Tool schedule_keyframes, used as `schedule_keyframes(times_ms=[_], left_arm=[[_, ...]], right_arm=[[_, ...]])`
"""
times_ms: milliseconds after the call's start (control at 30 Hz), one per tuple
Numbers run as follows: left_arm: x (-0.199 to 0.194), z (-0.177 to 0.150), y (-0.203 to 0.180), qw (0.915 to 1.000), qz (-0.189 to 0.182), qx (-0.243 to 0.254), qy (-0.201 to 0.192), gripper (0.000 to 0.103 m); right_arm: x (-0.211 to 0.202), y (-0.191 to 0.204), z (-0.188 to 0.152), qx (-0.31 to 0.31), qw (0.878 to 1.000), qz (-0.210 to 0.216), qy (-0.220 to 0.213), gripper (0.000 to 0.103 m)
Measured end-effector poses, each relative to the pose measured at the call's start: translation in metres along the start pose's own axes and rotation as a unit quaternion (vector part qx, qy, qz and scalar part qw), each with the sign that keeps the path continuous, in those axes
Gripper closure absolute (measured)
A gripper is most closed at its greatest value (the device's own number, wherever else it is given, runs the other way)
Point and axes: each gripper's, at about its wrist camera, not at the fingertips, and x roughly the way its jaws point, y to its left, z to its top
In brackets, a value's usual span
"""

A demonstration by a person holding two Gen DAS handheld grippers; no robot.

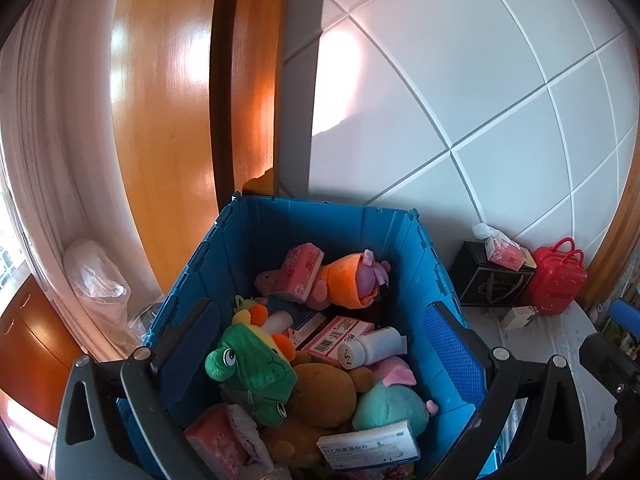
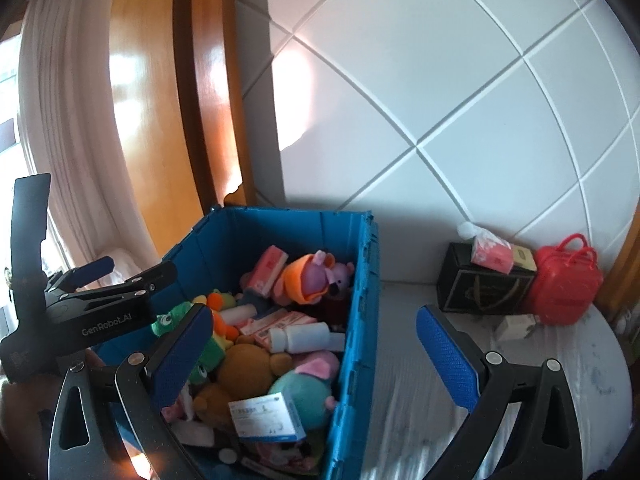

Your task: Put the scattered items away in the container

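Note:
A blue crate stands against the wall and holds several items. Among them are a green frog plush, an orange-hooded pink plush, a white bottle, a teal plush and a white-and-blue medicine box. My left gripper hangs open over the crate with nothing between its pads; it also shows at the left of the right wrist view. My right gripper is open and empty, straddling the crate's right wall.
To the right of the crate, on the pale tabletop, stand a black box with a pink tissue pack on it, a red toy suitcase and a small white box. A plastic bag lies left of the crate.

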Motion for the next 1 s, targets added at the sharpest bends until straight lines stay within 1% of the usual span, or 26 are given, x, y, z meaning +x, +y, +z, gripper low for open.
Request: schedule_keyframes(times_ms=[200,333,433,567,767,1000], left_arm=[[-0.033,-0.015,-0.04,0.9998,-0.009,0.018,0.004,0.0],[-0.052,-0.026,-0.078,0.9992,-0.021,0.031,0.013,0.0],[-0.064,-0.037,-0.109,0.9985,-0.026,0.038,0.029,0.0],[-0.08,-0.055,-0.151,0.9971,-0.027,0.056,0.043,0.0],[-0.103,-0.08,-0.199,0.9956,-0.03,0.067,0.059,0.0],[-0.125,-0.097,-0.23,0.995,-0.037,0.061,0.069,0.0]], right_arm=[[-0.041,-0.047,-0.025,0.026,0.999,-0.02,-0.005,0.0],[-0.072,-0.081,-0.045,0.041,0.998,-0.04,-0.006,0.0],[-0.093,-0.105,-0.059,0.051,0.997,-0.054,-0.005,0.0],[-0.117,-0.141,-0.082,0.067,0.995,-0.069,0.006,0.0],[-0.147,-0.179,-0.11,0.084,0.993,-0.077,0.021,0.0],[-0.174,-0.208,-0.131,0.087,0.993,-0.075,0.03,0.0]])
